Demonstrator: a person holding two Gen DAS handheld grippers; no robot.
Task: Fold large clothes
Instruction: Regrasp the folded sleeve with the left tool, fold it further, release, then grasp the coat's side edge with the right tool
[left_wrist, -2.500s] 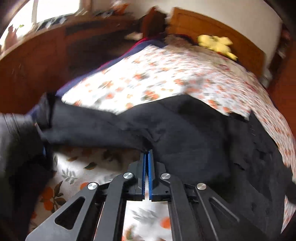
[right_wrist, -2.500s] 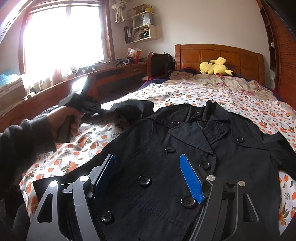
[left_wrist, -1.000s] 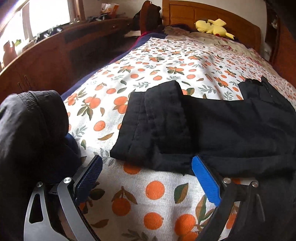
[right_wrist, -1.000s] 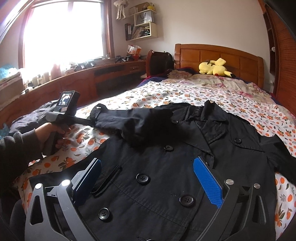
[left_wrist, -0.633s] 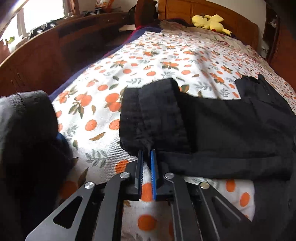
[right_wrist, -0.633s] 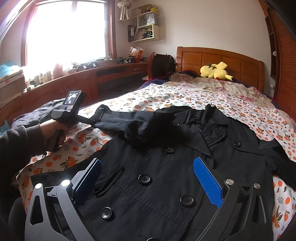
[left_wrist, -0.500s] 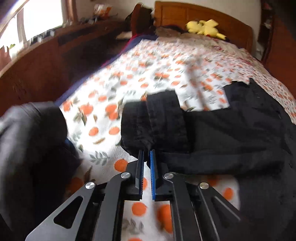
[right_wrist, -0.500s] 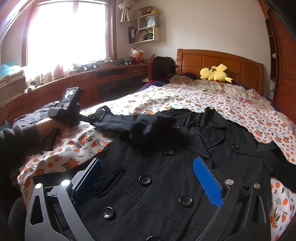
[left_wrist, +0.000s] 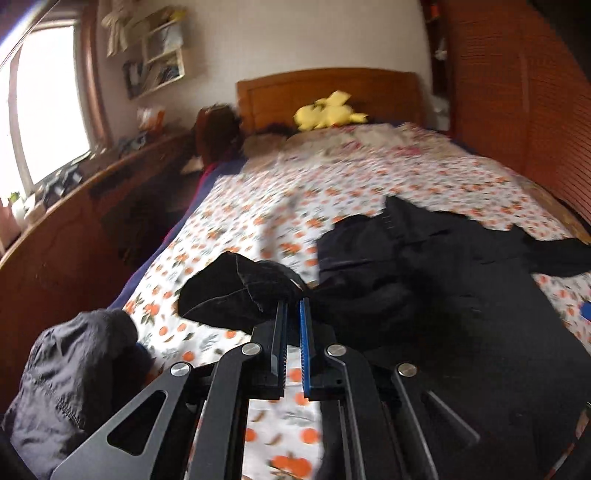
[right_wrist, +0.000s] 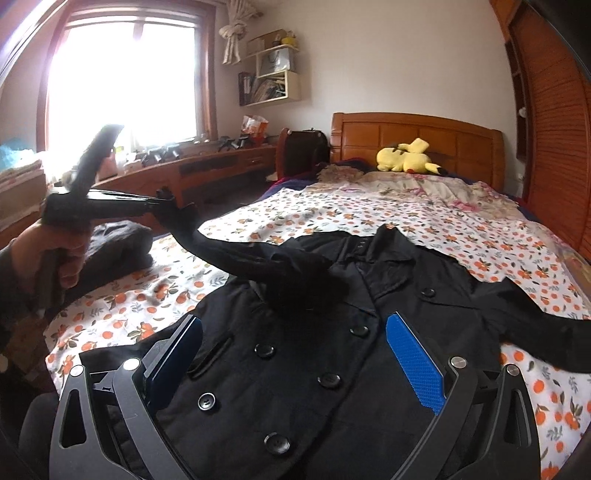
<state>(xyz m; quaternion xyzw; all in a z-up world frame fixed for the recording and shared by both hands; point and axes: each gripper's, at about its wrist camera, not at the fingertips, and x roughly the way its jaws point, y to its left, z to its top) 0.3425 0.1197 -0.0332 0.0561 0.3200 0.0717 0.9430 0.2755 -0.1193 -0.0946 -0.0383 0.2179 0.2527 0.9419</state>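
Note:
A black double-breasted coat lies face up on the orange-print bedsheet; it also shows in the left wrist view. My left gripper is shut on the cuff of the coat's left sleeve and holds it lifted above the bed, and this gripper shows in the right wrist view too. My right gripper is open and empty, hovering over the coat's buttoned front. The coat's other sleeve lies spread to the right.
A dark bundle of clothing lies at the bed's left edge; it also shows in the right wrist view. A yellow plush toy sits by the wooden headboard. A wooden counter runs along the left, a wardrobe on the right.
My left gripper went from open to shut on the sleeve cuff, then lifted it up off the bed. The right gripper has stayed open over the coat front.

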